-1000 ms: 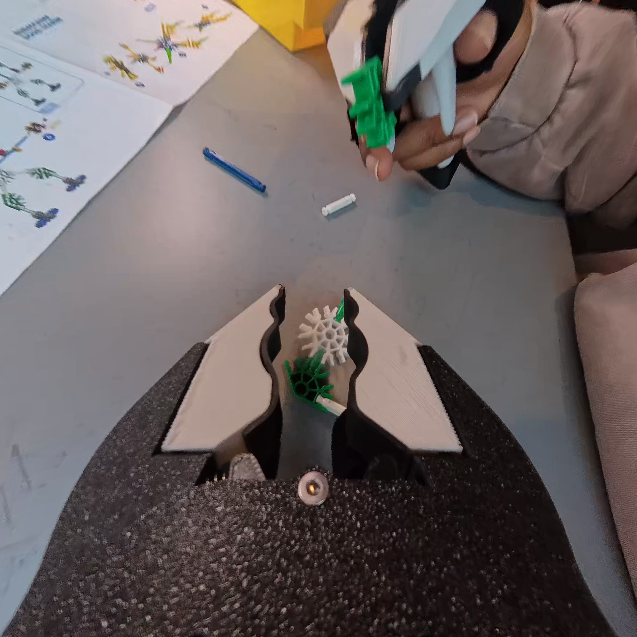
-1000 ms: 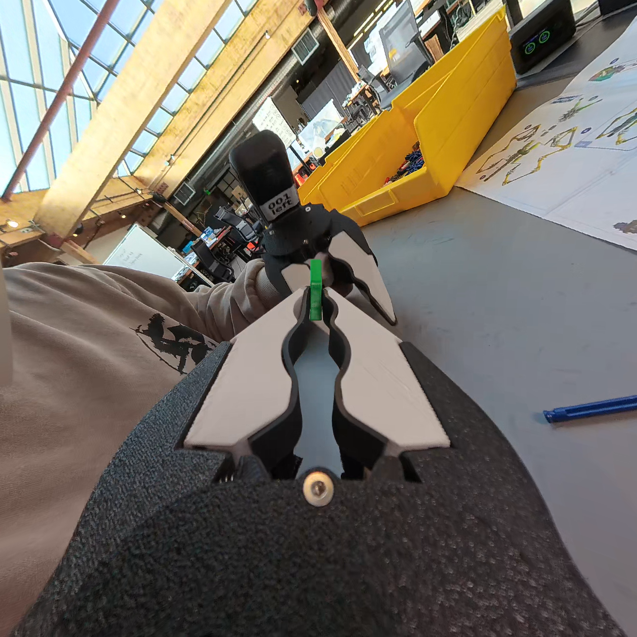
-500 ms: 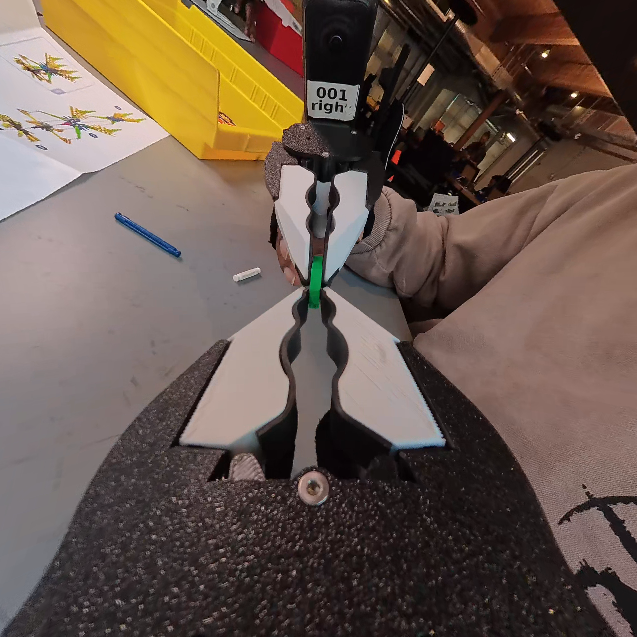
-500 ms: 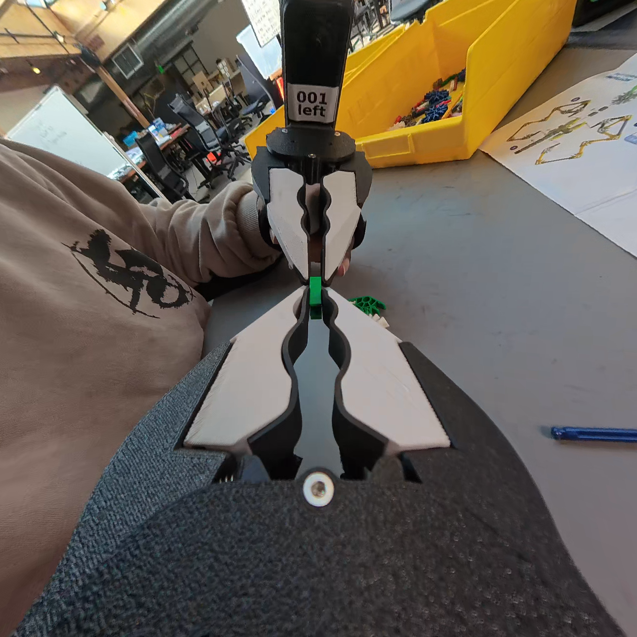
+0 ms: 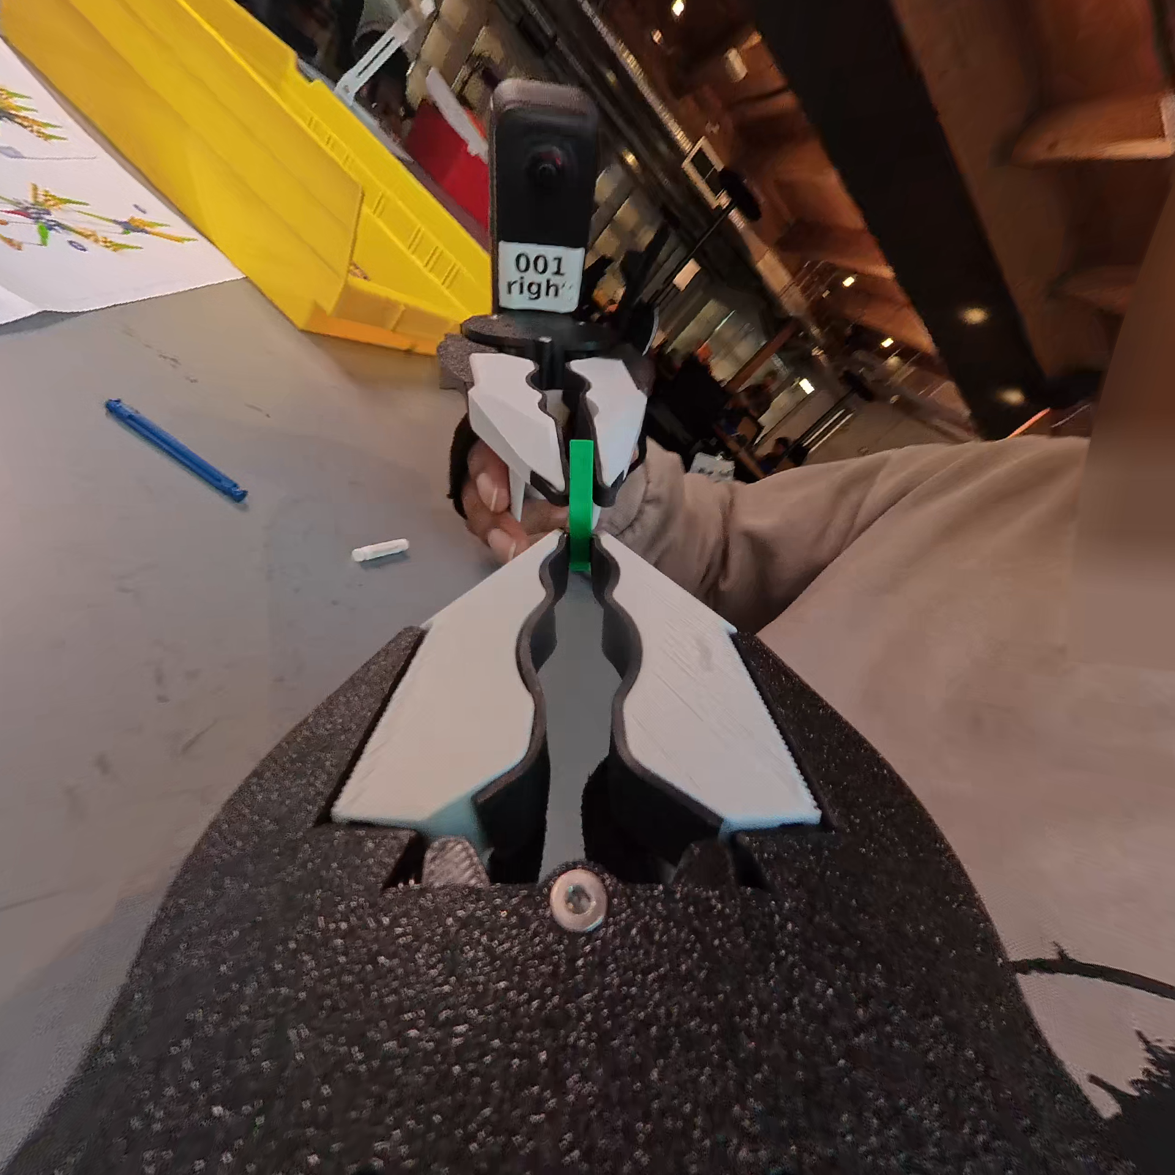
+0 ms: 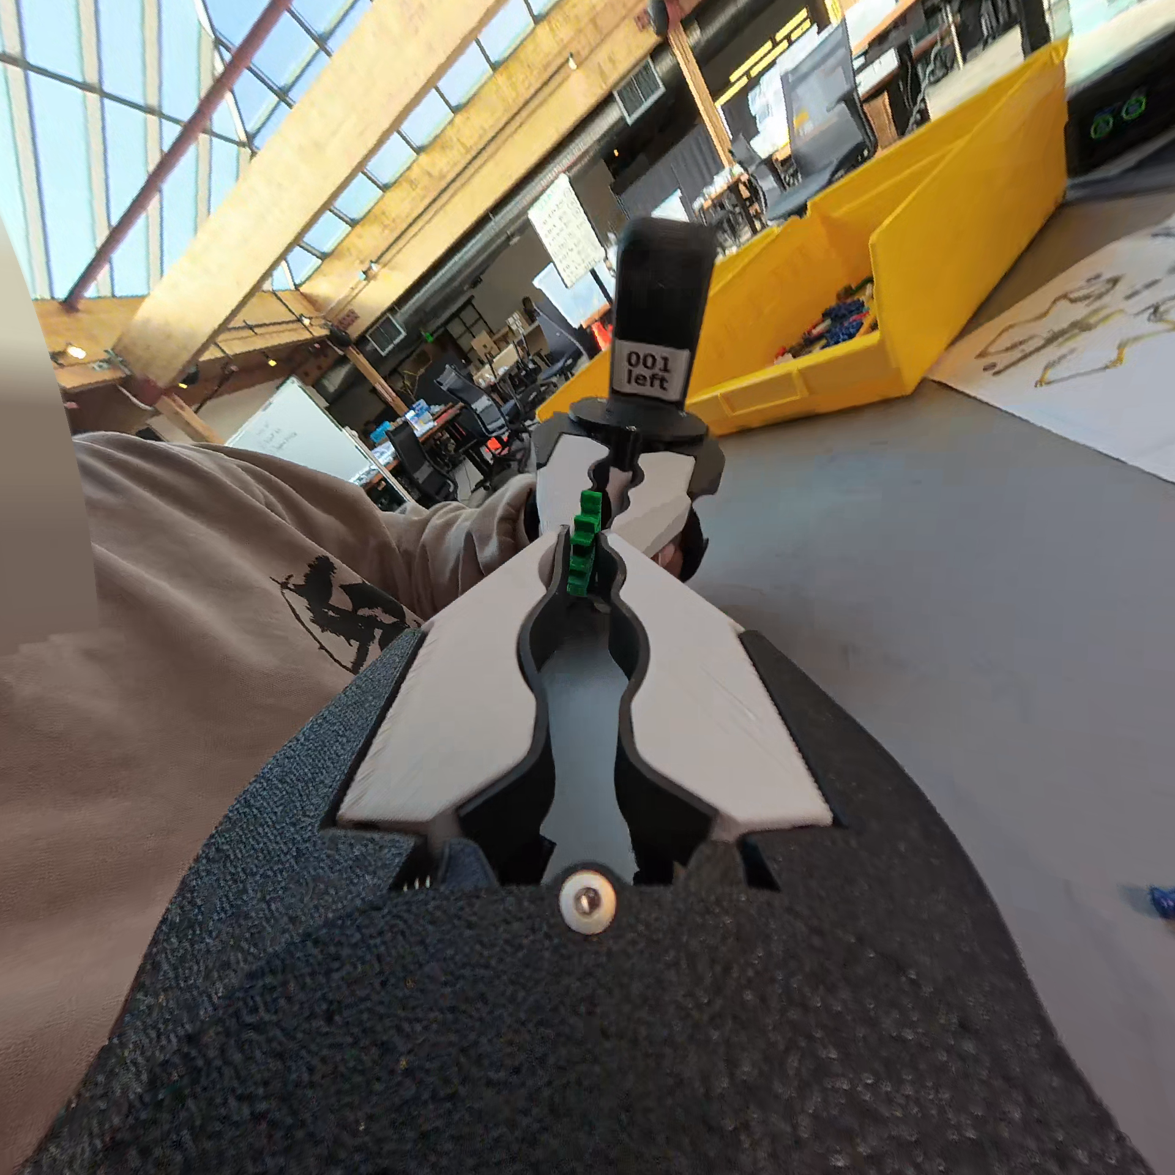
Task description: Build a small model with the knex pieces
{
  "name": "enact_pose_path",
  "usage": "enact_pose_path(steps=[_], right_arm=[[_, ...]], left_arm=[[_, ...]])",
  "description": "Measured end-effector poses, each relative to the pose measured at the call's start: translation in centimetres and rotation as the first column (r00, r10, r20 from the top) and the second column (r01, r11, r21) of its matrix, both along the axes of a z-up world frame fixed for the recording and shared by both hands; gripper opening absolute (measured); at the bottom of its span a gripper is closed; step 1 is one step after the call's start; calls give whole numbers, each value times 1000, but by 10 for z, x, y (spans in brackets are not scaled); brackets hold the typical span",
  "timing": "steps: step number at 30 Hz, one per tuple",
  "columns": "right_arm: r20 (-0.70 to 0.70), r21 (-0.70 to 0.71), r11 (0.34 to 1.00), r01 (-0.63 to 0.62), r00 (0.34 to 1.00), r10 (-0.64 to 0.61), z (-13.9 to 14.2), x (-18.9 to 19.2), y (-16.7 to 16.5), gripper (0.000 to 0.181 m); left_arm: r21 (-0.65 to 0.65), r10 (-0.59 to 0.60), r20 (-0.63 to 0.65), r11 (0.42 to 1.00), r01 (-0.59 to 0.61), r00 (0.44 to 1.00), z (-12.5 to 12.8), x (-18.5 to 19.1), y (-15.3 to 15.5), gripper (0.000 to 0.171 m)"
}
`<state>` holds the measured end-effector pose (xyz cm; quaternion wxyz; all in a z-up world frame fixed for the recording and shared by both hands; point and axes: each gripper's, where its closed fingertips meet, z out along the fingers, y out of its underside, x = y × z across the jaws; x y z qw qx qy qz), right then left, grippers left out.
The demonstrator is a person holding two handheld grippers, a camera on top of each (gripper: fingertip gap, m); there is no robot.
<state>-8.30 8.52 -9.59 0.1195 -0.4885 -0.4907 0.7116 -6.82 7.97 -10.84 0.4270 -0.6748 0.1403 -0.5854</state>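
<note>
Both claws met tip to tip above the grey tabletop [image 5: 191,636], the left claw [image 5: 577,552] and right claw [image 6: 584,559] each pinching the green connector [image 5: 580,502]. Only the left view showed a blue rod [image 5: 175,450] and white peg [image 5: 380,549]; the right showed skylights [image 6: 127,95] above yellow bins [image 6: 890,254].

Two facing, close wrist views

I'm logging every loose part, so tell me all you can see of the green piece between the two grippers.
The green piece is a small flat connector of glossy plastic, seen edge-on as a thin strip in the left wrist view and showing stepped, toothed notches along its edge in the right wrist view. It is held off the grey table, clamped at one end by the left gripper and at the other by the right gripper, facing tip to tip.
</note>
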Motion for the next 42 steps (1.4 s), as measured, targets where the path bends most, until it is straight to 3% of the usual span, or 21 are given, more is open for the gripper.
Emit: enact_pose_path(steps=[3,7,12,15,17,20,23,26,30,33,37,40,42], right_arm=[[-130,-60,998,-21,991,13,25,9,3,9],[-221,-96,991,-97,972,73,39,20,-3,16],[-296,-19,961,-276,920,258,46,34,-46,36],[-314,-1,928,-372,881,353,48,42,-68,25],[-308,29,928,-371,880,361,46,43,-72,21],[-280,76,967,-243,926,254,46,32,-56,21],[-172,259,966,8,984,38,25,12,-21,22],[-94,462,862,210,978,-187,2,-3,15,22],[-13,621,730,285,935,-354,-26,-12,35,22],[-20,698,642,319,904,-427,-32,-17,39,22],[-103,820,456,346,873,-477,-34,-19,45,22],[-99,842,431,325,878,-468,-38,-19,44,22],[-128,870,379,314,888,-443,-40,-20,41,22]], left_arm=[[10,-68,184,998,68,981,21,0,-8,4],[84,-224,348,975,208,910,47,5,-29,4],[152,-393,348,919,363,851,54,26,-55,4],[158,-451,322,893,422,832,51,38,-64,4],[166,-463,305,887,432,832,49,42,-67,4],[134,-364,292,931,339,884,47,34,-51,6],[86,-117,148,991,105,982,26,15,-18,9],[70,104,4,992,-104,995,9,-10,8,11],[72,290,-127,957,-282,949,-6,-27,29,23],[77,328,-180,945,-319,927,-12,-23,34,30],[56,349,-184,937,-344,919,-15,-21,37,26],[2,306,-74,952,-307,949,-8,-19,35,25],[-42,286,-33,957,-287,958,-8,-19,34,25]])
